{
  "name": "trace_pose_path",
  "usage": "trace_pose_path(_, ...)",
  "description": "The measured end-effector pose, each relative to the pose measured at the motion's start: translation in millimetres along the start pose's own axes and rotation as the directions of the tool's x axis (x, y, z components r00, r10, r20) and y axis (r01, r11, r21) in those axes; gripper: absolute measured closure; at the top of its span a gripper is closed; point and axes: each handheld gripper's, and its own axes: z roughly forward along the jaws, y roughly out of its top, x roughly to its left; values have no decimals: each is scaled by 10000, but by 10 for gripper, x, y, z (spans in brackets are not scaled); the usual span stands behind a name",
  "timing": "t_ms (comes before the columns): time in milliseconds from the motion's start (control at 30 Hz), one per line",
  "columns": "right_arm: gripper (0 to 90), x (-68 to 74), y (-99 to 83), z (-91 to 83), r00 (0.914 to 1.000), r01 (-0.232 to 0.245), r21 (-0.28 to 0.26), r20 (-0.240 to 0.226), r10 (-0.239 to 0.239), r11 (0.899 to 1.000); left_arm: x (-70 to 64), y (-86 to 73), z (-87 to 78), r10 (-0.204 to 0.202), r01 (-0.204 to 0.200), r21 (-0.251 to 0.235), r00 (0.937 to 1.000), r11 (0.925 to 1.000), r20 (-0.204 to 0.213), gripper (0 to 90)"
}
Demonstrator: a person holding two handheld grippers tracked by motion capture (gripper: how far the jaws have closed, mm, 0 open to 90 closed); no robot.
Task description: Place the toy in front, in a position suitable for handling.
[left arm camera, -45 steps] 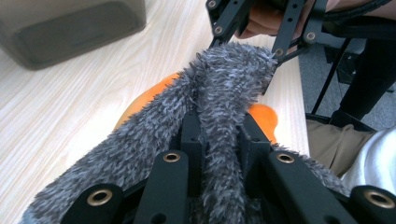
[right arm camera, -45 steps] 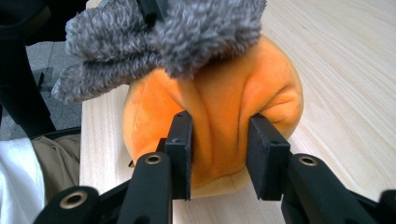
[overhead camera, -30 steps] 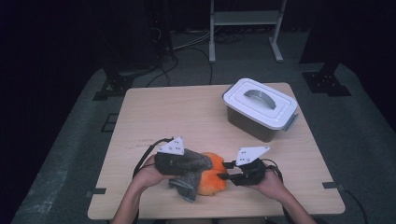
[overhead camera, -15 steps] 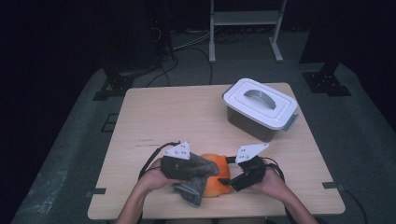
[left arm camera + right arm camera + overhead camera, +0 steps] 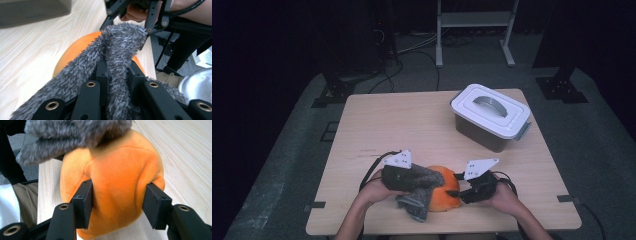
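An orange plush ball (image 5: 446, 194) rests near the table's front edge, between both hands. A grey fuzzy cloth (image 5: 416, 196) lies draped over its left side. My left gripper (image 5: 424, 181) is shut on the cloth (image 5: 120, 47), a fold of which runs up between its jaws (image 5: 117, 72), with the orange plush (image 5: 75, 52) under it. My right gripper (image 5: 456, 193) is shut on the plush (image 5: 120, 177), one pad pressed into each flank (image 5: 119, 200). The cloth (image 5: 75, 132) overhangs the top of the plush. The right gripper's jaws (image 5: 150, 15) show just beyond the cloth.
A grey bin with a white handled lid (image 5: 490, 114) stands at the back right of the wooden table (image 5: 402, 125). A metal rack (image 5: 474, 30) and cables lie on the floor beyond. The person's lap sits close under the front edge.
The left gripper has shifted slightly toward the front edge, carrying the cloth over the plush. The right gripper has stayed clamped on the plush, almost in place.
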Motion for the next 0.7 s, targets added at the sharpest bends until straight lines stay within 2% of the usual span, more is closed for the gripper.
trace_pose_path(167, 446, -34, -43, -15, 9999, -127, 42, -113, 127, 9999, 85, -96, -95, -374, 374, -9, 9988, 9993, -316, 751)
trace_pose_path(267, 396, -66, -54, -26, 9990, -311, 54, -316, 313, 9995, 92, -127, -68, -474, 473, -50, 9988, 9989, -149, 750)
trace_pose_path(333, 316, -97, -31, -49, 9984, -386, 173, -401, 393, 9991, 74, -111, -43, -347, 348, 60, 9993, 9994, -141, 751)
trace_pose_path(433, 242, -129, -6, -91, 9986, -476, 229, -231, 481, 9986, 45, -86, -13, -210, 212, 118, 9997, 9997, -117, 751)
trace_pose_path(567, 232, -98, 55, -136, 9997, -146, -143, -180, 143, 9998, -7, -52, 53, -26, 22, 217, 9998, 9998, 205, 751)
trace_pose_path(700, 179, -88, 50, -40, 9988, -219, 93, -441, 223, 9997, -46, -33, 85, 70, -84, 349, 9991, 9994, 417, 750)
